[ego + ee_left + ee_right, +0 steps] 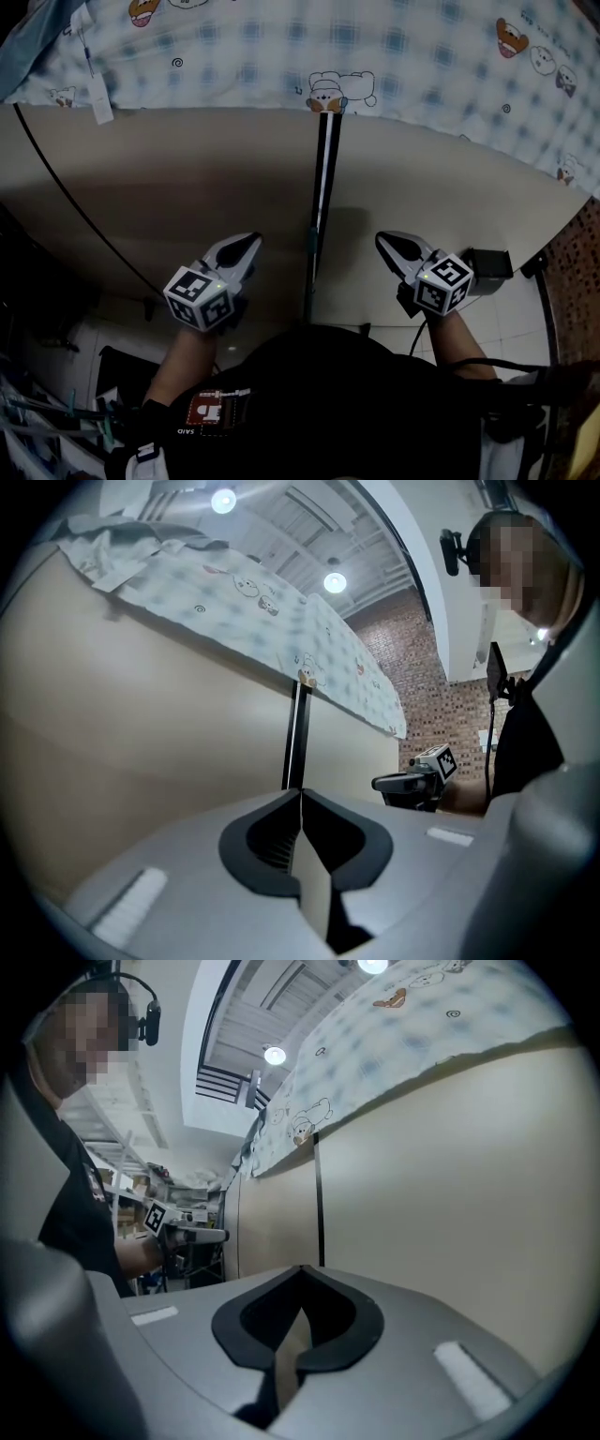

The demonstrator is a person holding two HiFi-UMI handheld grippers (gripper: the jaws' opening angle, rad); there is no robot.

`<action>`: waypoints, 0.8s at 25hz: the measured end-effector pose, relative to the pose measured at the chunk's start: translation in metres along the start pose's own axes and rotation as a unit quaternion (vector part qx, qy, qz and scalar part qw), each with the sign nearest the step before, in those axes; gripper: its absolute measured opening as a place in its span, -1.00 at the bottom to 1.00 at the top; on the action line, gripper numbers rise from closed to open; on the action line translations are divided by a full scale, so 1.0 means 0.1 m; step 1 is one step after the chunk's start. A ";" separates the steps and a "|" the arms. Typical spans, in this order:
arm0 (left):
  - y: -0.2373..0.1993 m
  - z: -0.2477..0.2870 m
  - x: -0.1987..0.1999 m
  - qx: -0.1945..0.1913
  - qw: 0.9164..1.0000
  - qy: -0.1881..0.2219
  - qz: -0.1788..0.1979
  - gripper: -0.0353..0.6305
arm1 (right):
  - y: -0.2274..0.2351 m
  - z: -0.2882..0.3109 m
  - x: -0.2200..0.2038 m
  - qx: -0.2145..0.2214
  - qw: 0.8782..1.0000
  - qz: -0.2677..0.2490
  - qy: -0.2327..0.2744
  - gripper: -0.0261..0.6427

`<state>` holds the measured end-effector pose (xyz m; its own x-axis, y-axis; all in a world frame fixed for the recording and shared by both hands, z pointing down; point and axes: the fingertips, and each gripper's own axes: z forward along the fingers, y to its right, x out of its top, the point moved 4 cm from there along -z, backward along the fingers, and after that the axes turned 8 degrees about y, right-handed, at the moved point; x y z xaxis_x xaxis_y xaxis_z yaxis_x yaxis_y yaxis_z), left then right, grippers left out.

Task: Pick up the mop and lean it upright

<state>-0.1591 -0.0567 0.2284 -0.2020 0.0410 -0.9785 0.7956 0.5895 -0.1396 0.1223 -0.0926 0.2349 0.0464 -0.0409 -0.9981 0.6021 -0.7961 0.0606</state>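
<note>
The mop's thin black pole (321, 197) stands upright and leans against the beige panel (187, 178), its top at the edge of the sheet. Nothing holds it. My left gripper (247, 244) hovers left of the pole and my right gripper (384, 242) hovers right of it, both apart from it, shut and empty. In the left gripper view the jaws (300, 797) meet, with the pole (297, 733) ahead and the right gripper (412, 782) beyond it. In the right gripper view the jaws (302, 1277) are also together, with the pole (320, 1204) ahead and the left gripper (187, 1234) off to the left. The mop head is hidden.
A pale checked sheet with cartoon animals (422, 56) hangs over the top of the panel. A black cable (75, 206) runs down the panel's left side. A dark box (489, 264) sits on the tiled floor at right. A brick wall (441, 696) stands further off.
</note>
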 end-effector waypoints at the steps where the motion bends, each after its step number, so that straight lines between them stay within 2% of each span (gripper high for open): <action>1: 0.00 -0.01 0.01 0.001 1.000 0.000 0.000 -0.87 | -0.01 0.00 0.00 0.001 1.000 -0.001 -0.001 -0.89; 12: -0.04 -0.12 0.04 0.015 1.000 0.002 -0.007 -0.87 | -0.11 0.11 -0.02 0.029 0.999 -0.013 -0.010 -0.89; 20: -0.03 -0.15 0.03 0.016 1.000 -0.001 -0.012 -0.87 | -0.12 0.08 -0.07 0.031 0.999 -0.008 -0.018 -0.89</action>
<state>-0.1705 -0.0461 0.2281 -0.2197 0.0263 -0.9752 0.8091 0.5635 -0.1671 0.1087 -0.0879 0.2412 0.0084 -0.0483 -0.9988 0.5515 -0.8330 0.0449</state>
